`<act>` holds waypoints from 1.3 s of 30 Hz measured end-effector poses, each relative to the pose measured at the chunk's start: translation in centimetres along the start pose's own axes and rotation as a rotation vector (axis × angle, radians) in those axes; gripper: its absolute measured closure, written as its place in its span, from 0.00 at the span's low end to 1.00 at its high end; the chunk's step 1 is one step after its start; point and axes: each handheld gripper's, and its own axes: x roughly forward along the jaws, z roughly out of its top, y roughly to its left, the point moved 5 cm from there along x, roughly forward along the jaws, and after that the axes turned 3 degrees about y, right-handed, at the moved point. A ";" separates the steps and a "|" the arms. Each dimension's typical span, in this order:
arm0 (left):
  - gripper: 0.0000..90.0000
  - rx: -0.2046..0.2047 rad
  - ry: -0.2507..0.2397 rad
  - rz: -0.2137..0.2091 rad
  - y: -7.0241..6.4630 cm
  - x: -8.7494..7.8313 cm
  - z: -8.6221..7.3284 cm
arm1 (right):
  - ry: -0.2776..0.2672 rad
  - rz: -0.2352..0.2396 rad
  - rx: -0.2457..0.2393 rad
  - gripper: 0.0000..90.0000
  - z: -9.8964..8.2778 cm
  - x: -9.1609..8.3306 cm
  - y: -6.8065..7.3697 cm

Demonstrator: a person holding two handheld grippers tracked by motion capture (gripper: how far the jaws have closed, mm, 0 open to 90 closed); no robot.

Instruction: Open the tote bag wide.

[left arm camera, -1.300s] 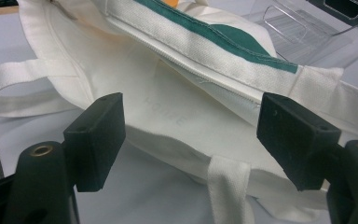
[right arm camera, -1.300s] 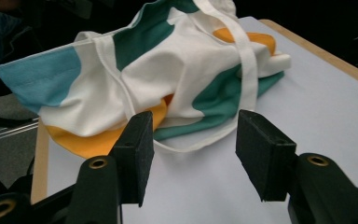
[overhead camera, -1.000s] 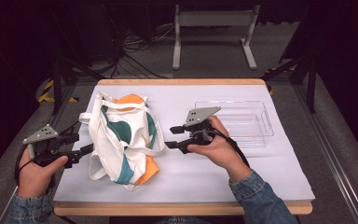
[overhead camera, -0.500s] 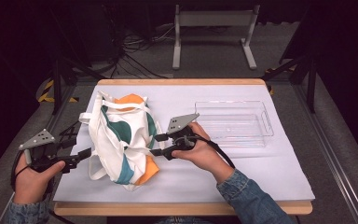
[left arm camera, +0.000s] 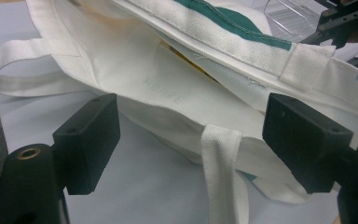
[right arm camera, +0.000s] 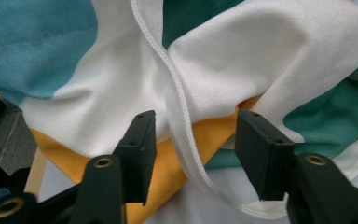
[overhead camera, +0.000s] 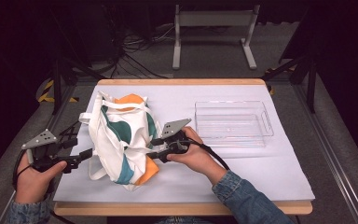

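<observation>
Right gripper [overhead camera: 154, 148], with jaws half-spread and just closing, is straddling a white strap [right arm camera: 182, 135] of the tote bag [overhead camera: 121, 140]; the pads are not yet pressing on it. The strap is running lengthwise between the jaws, away from the hand, over white, teal and orange cloth. The bag is lying crumpled on the white sheet [overhead camera: 261, 172] near the table's left edge, its long axis reaching from the far-left corner toward the near edge, with a clear tray [overhead camera: 233, 123] well apart toward the right edge. Left gripper [overhead camera: 86, 155], jaws wide and holding nothing, is facing the bag's left rim [left arm camera: 168, 100]. Likely next: a pinch on the strap, which the right hand is nearer to.
</observation>
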 end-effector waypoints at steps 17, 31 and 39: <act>0.22 -0.008 0.003 -0.003 0.3 0.2 -0.2 | -0.042 -0.038 -0.086 0.97 0.8 -1.1 0.8; 0.20 0.071 0.035 -0.048 -0.6 0.0 0.2 | -0.144 -0.125 -0.082 0.97 2.7 -5.9 0.9; 0.22 0.120 0.090 -0.120 -1.6 0.3 -0.1 | -0.186 -0.166 -0.081 0.97 3.2 -8.0 0.9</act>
